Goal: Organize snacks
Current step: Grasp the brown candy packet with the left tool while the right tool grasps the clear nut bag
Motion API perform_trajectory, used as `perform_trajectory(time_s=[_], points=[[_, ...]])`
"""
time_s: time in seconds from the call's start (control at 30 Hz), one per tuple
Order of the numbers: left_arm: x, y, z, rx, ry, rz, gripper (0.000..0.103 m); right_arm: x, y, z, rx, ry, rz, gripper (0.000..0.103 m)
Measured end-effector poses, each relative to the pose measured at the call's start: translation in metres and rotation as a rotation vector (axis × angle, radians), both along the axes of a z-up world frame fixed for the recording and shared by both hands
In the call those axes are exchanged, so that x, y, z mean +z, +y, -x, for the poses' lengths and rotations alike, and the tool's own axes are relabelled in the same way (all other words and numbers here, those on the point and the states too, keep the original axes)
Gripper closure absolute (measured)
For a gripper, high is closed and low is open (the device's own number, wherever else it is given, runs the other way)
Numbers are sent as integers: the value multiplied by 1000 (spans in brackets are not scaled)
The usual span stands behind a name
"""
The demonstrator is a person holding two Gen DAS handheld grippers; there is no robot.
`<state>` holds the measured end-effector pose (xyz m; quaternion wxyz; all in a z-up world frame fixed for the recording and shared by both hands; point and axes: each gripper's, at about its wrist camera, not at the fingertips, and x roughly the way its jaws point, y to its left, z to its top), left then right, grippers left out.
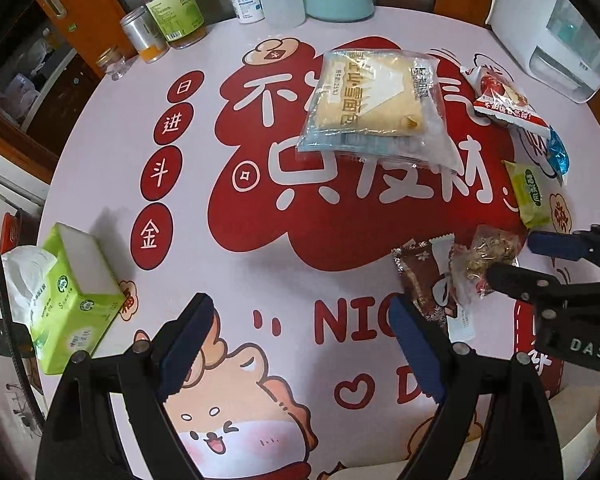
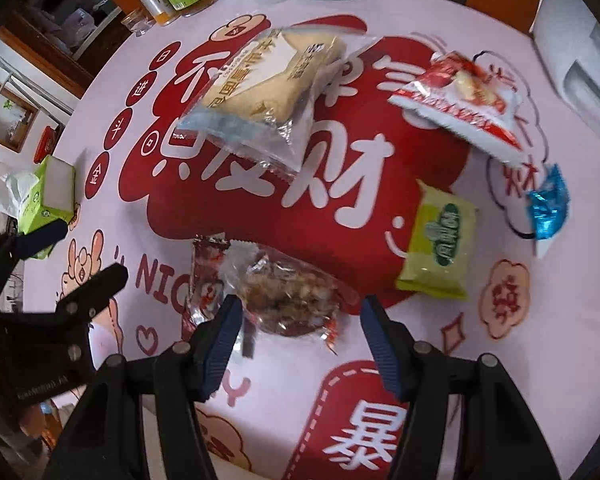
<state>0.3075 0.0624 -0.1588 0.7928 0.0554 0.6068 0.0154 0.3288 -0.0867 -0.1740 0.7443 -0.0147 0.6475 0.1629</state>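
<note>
The right gripper (image 2: 300,344) hovers with its fingers wide, straddling the near end of a clear nut-snack packet (image 2: 288,292) that lies partly over a brown foil bar (image 2: 204,276) on the table (image 2: 540,340). The packet looks light and crinkly, its lumpy filling likely brittle, so the flat sealed end seems the safest hold; the slick film may slip. The left gripper (image 1: 304,344) hangs wide and empty over bare tablecloth. Well apart lie a bread bag (image 2: 260,92), a red-and-white packet (image 2: 460,104), a green packet (image 2: 440,244) and a blue wrapper (image 2: 548,208). The bar's label is mostly hidden, and the right wrist view is blurred.
</note>
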Motion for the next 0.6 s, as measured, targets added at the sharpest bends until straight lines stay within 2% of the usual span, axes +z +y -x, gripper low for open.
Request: perform_trajectory(time_s=[0.33, 0.5, 0.6], points=[[-2, 2, -4, 7, 15, 15, 15, -7, 1, -6, 3, 11, -3, 36], [-2, -1, -2, 2, 12, 11, 15, -18, 3, -9, -6, 21, 63, 35], [-2, -2, -1, 0, 11, 10, 15, -18, 6, -9, 7, -6, 78, 34]])
